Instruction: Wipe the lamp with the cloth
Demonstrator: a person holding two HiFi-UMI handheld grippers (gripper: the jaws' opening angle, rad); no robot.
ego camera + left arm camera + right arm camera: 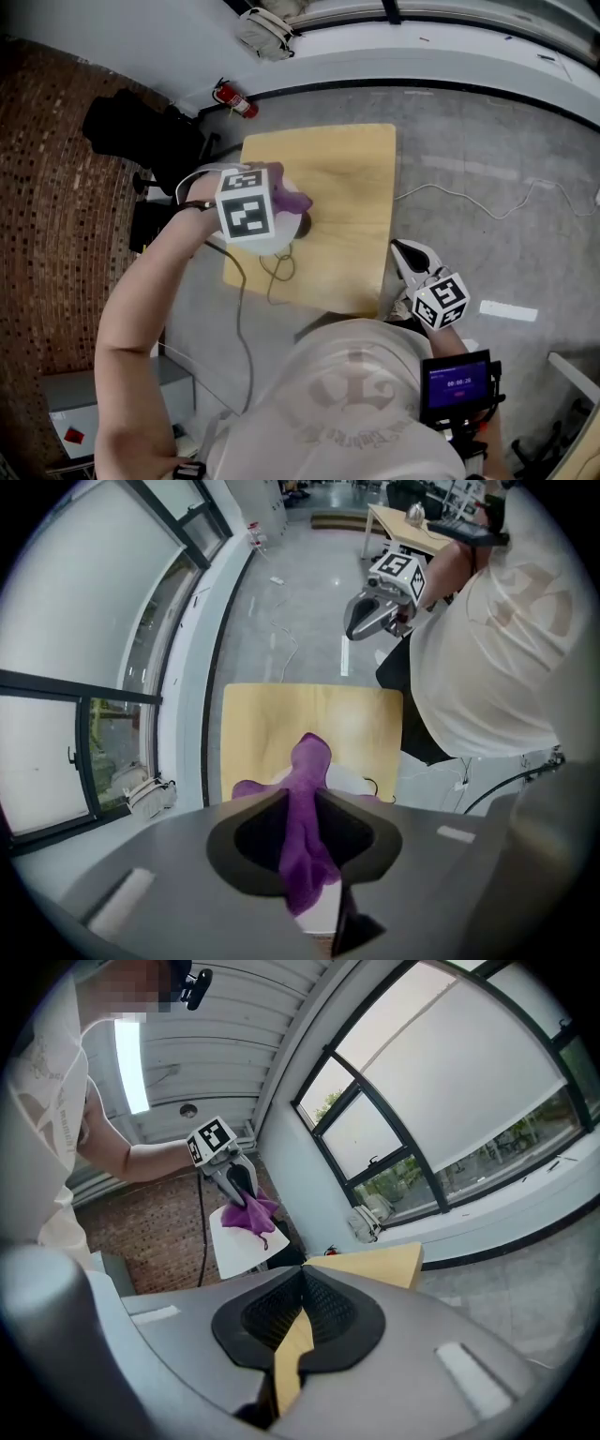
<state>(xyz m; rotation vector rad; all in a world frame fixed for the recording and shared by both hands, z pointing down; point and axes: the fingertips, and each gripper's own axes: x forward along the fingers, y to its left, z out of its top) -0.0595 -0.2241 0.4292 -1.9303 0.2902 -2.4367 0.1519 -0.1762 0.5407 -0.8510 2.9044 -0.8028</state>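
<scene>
Elbow bent, the left arm aims the left gripper (302, 803) steeply down, fingers gripping a purple cloth (310, 759) against the white lamp (239, 1246) on the pale wooden table (349, 167). The right gripper (410, 258) sits level beside the hip, fingers closed, empty.

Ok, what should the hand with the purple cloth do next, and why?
Probably slide the cloth sideways across the white lamp: the left gripper pinches the cloth, which seems to rest on just one patch of it.
</scene>
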